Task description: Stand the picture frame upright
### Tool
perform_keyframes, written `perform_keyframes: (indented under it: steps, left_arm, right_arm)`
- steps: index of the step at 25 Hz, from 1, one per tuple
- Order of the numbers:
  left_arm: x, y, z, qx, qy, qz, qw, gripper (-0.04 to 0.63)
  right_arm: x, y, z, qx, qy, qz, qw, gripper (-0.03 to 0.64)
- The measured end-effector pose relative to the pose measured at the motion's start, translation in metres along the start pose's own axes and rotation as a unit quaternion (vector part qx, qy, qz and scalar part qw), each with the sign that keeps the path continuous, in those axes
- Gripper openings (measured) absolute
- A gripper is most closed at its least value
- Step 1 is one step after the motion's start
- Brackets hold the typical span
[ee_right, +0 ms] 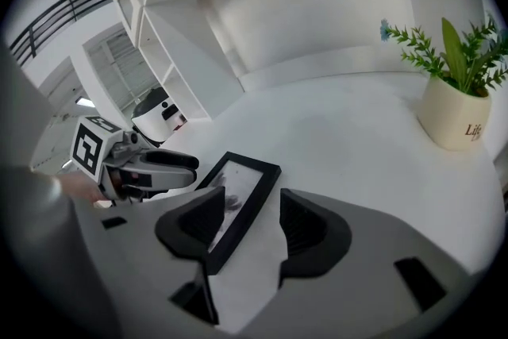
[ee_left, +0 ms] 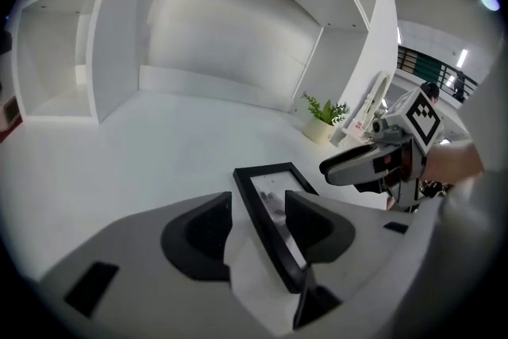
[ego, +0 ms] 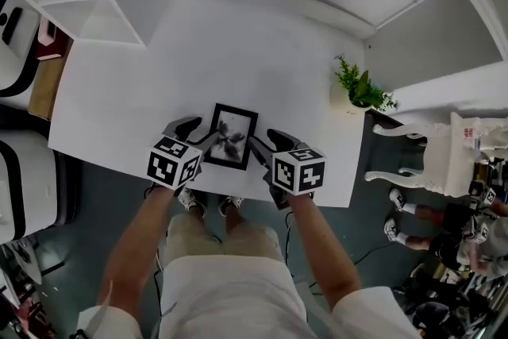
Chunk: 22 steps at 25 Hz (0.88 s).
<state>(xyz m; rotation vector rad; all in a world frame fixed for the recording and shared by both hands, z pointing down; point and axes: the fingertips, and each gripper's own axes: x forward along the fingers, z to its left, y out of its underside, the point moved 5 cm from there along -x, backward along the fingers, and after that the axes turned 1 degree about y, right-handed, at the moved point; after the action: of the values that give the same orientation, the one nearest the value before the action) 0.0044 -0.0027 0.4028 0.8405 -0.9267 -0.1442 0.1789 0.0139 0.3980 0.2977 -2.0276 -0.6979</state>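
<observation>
left gripper (ee_left: 258,206) jaws partly open, gripping nothing, straddling left edge of picture frame (ego: 232,136), right gripper (ee_right: 252,206) jaws partly open, straddling right edge, frame flat on white table (ego: 262,52) between both grippers, potted plant (ego: 361,87) well beyond right gripper

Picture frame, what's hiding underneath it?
The picture frame lies flat, picture side up, on the white table, so the table is right under it. The frame covers its own back and any stand there, so those can't be seen.
</observation>
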Motion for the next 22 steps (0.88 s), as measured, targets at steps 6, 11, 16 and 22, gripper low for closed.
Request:
perform_keyframes:
  steps: [6, 11, 16, 22]
  left_arm:
    - [0.014, 0.0, 0.003, 0.0, 0.022, 0.03, 0.9993, 0.202]
    - [0.021, -0.003, 0.004, 0.009, 0.045, 0.062, 0.997, 0.195]
    - [0.027, 0.002, 0.0, 0.013, 0.058, 0.086, 0.9945, 0.195]
    - [0.031, 0.005, 0.002, 0.014, 0.031, 0.082, 0.996, 0.138]
  right_arm:
    - [0.014, 0.007, 0.002, 0.036, 0.032, 0.026, 0.998, 0.201]
    - [0.027, 0.012, 0.007, 0.058, 0.07, 0.04, 0.995, 0.201]
    - [0.032, 0.016, 0.011, 0.061, 0.106, 0.034, 0.992, 0.198]
    - [0.039, 0.015, 0.016, 0.061, 0.11, 0.017, 0.992, 0.133]
